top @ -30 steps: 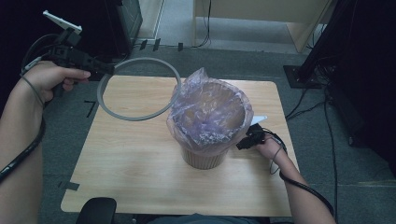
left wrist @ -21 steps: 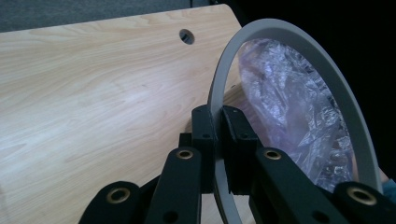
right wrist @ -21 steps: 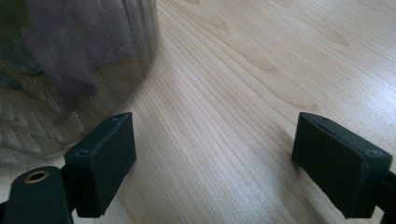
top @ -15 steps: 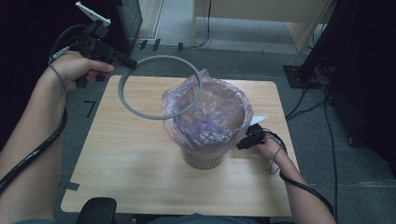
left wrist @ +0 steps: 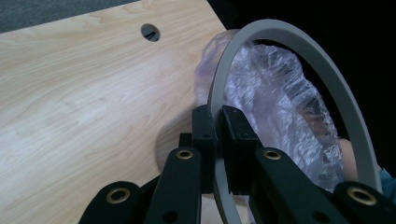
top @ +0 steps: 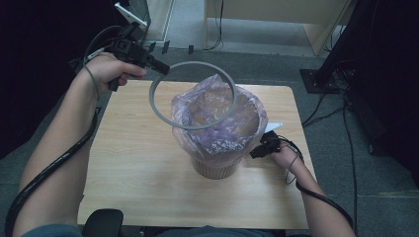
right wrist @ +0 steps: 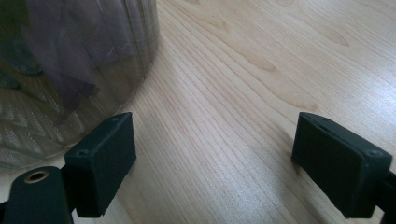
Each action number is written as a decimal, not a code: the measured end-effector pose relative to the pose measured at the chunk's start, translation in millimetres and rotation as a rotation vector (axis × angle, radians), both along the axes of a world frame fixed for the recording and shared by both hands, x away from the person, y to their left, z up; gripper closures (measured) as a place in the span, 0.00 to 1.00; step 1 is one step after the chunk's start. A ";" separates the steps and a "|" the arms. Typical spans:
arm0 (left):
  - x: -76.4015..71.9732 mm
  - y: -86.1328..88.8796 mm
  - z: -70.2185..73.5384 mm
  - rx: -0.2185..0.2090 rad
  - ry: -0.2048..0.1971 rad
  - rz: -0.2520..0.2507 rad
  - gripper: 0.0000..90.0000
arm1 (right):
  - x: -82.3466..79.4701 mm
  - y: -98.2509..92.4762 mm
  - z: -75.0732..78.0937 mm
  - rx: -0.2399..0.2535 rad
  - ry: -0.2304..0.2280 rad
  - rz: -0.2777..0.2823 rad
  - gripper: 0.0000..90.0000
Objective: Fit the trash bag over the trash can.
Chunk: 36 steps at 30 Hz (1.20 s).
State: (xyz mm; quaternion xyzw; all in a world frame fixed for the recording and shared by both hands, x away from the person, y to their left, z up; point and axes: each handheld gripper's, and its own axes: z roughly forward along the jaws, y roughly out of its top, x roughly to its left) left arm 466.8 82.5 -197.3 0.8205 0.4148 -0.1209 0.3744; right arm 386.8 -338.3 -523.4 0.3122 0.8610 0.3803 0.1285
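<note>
- The left tongs (top: 160, 68) sit in the upper left of the high view, pinching the rim of a grey ring (top: 193, 96).
- In the left gripper view the tongs (left wrist: 218, 126) are pressed together on the thin edge of the ring (left wrist: 299, 44), which arcs up and to the right.
- The ring hangs tilted in the air at the centre of the high view, its near edge over the mouth of the bin (top: 216, 167), its far edge beyond it.
- The bin stands on the wooden surface (top: 138, 168), lined with a crinkled purple bag (top: 225, 133) that spills over its top.
- The right tongs (top: 258, 151) lie low at the right side of the bin, near its base.
- In the right gripper view those tongs (right wrist: 224, 154) are spread wide with only bare surface (right wrist: 243, 84) between them; the bin's wall (right wrist: 70, 79) is at the upper left, just beside one jaw.
</note>
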 end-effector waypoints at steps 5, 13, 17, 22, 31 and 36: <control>1.9 -27.9 0.0 -0.003 -0.002 -0.046 0.94 | 0.0 0.0 0.0 0.000 0.000 0.000 0.15; 3.0 -71.1 -5.1 -0.007 0.003 -0.118 0.94 | 0.0 -0.1 0.1 0.000 0.000 0.000 0.15; 1.9 -90.0 -8.3 -0.004 0.005 -0.152 0.94 | 0.0 0.0 0.0 0.000 0.000 0.000 0.15; 0.2 -105.5 -9.2 -0.004 0.003 -0.185 0.94 | 0.0 0.0 0.0 0.000 0.000 0.000 0.15; 2.8 -115.7 -25.9 0.005 0.014 -0.195 0.94 | 0.0 0.0 0.0 0.000 0.000 0.000 0.15; 7.4 -105.2 -34.4 0.005 0.021 -0.169 0.94 | 0.0 0.0 0.0 0.000 0.000 0.000 0.15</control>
